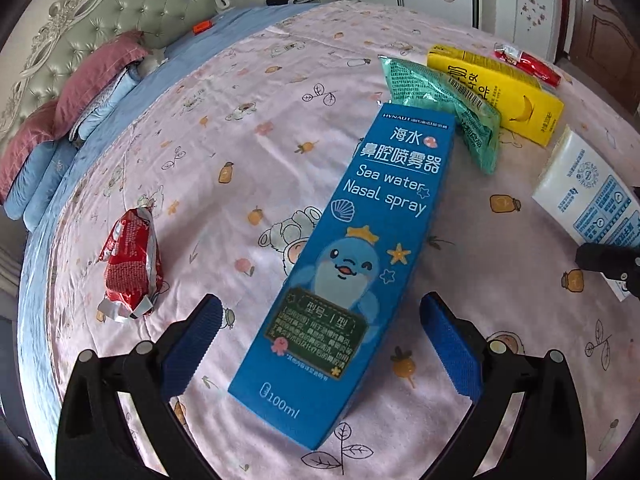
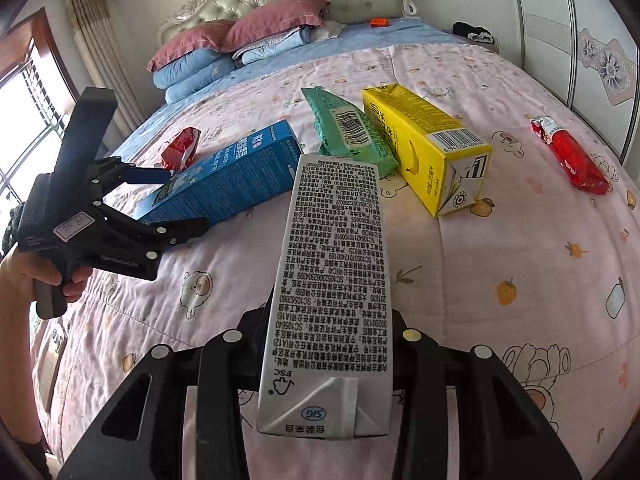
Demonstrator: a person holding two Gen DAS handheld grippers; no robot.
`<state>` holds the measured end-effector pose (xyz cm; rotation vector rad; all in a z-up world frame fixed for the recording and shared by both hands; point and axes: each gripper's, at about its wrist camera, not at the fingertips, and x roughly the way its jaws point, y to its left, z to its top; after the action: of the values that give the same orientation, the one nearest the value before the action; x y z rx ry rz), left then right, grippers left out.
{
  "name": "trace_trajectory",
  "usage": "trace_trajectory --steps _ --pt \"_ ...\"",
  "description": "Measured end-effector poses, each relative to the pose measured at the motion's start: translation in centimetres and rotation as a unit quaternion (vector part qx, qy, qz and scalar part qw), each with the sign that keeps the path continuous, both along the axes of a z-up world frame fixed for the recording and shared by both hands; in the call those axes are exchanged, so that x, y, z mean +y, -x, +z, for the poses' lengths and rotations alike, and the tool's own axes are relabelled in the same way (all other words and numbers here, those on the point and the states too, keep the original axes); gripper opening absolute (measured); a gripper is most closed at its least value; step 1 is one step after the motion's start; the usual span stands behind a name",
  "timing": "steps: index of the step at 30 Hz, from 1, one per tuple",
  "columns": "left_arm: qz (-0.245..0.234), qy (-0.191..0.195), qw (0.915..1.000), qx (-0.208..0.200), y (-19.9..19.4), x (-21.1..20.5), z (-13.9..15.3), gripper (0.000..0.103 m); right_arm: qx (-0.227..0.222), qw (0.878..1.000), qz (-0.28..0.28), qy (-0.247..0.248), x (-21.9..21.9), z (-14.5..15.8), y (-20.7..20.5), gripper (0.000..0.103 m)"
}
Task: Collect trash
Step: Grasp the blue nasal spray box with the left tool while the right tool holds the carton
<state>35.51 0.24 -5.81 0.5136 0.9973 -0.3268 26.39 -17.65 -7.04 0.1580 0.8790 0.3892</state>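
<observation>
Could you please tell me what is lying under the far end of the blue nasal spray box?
The far end of the blue nasal spray box overlaps a corner of the green snack packet. The pink bedspread lies beneath both. Whatever else is under the box is hidden.

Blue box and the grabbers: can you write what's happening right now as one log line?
left gripper: open, straddling blue nasal spray box | right gripper: shut on white carton | bed: other trash remains
</observation>
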Motion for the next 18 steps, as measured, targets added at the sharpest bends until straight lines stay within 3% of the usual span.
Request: trace_trajectory --steps 7,9,13,16,18 --pt "0.031 0.053 0.9978 0.023 -1.3 -0.1 -1.6 0.099 -0.003 1.000 0.006 0.006 0.2 0.0 0.2 0.037" --pt "0.039 0.073 0.9963 0.021 -1.1 0.1 -1.6 0.093 -0.003 1.000 0.007 0.006 0.3 0.0 0.2 0.037" --pt "0.056 0.104 0.9930 0.008 -0.4 0.2 -1.0 0.062 -0.001 1.000 0.008 0.000 0.2 0.0 0.1 0.037" --pt "0.067 0.096 0.9932 -0.008 0.8 -0.5 -0.8 0.047 -0.001 1.000 0.009 -0.003 0.1 0.1 0.0 0.037" --pt "0.084 0.086 0.9925 -0.024 1.7 -0.9 -0.5 0.046 -0.001 1.000 0.008 -0.005 0.0 0.1 0.0 0.037"
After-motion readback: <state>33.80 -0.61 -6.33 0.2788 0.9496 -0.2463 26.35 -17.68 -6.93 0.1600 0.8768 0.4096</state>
